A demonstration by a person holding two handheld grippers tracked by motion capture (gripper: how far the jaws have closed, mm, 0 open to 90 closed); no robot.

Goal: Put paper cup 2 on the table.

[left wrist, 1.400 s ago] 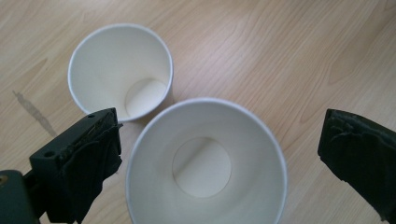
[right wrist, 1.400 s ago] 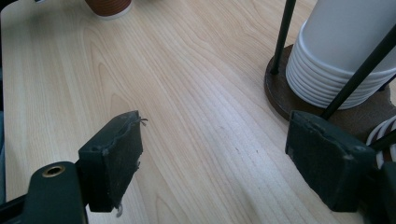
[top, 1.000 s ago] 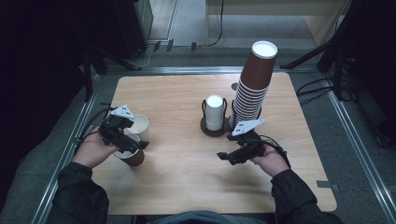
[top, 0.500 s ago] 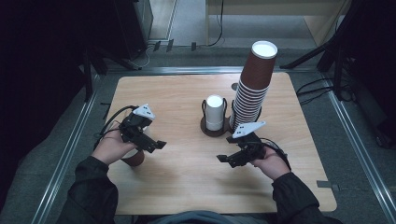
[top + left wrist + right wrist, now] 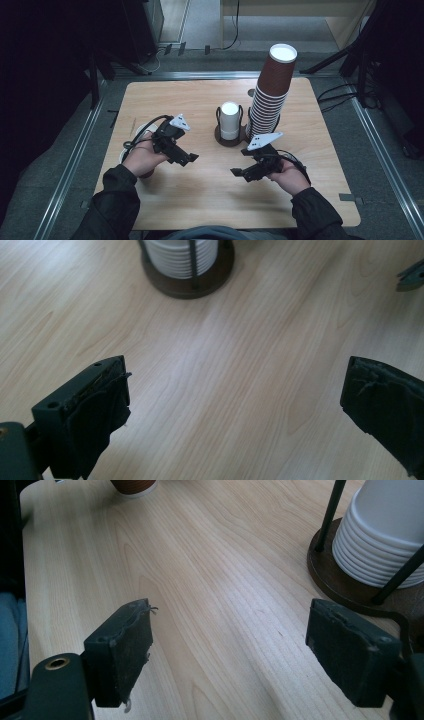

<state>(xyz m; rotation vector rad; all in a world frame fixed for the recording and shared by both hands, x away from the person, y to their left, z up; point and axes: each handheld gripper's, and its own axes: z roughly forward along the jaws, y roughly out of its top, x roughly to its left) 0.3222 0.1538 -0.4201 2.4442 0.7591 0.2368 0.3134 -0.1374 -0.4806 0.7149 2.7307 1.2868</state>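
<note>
Black two-jaw left gripper (image 5: 189, 159) and right gripper (image 5: 239, 173), grey three-cornered top plates, looping black cables, worn frayed jaw pads, dark jacket sleeves (image 5: 114, 200)

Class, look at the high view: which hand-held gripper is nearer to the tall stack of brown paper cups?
The right hand-held gripper. It sits just in front of the tall stack of brown paper cups, while the left hand-held gripper is farther off, left of the dark wire holder of white lids.
</note>
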